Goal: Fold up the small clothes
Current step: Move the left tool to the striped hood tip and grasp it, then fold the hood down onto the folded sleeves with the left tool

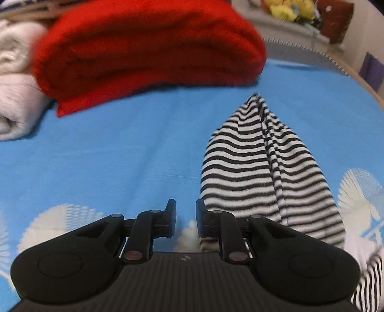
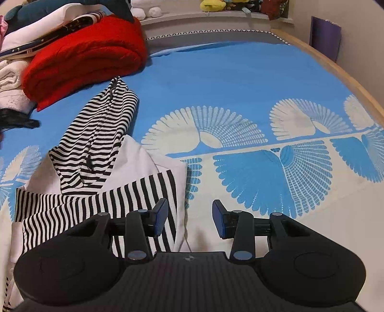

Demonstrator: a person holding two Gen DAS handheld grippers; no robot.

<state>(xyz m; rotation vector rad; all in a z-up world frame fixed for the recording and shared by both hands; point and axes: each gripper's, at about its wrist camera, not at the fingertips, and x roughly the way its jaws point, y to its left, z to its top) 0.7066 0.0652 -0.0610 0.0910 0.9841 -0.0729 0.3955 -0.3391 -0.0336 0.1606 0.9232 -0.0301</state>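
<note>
A small black-and-white striped garment with white panels lies on the blue bedspread; one striped sleeve stretches away toward the red blanket. It also shows in the left wrist view, right of my left gripper. My left gripper is open with a narrow gap and empty, low over the spread beside the garment's left edge. My right gripper is open and empty; its left finger hovers over the garment's right striped edge.
A folded red blanket and white folded linens are piled at the far left of the bed. The wooden bed edge runs along the right. Plush toys sit on a shelf behind.
</note>
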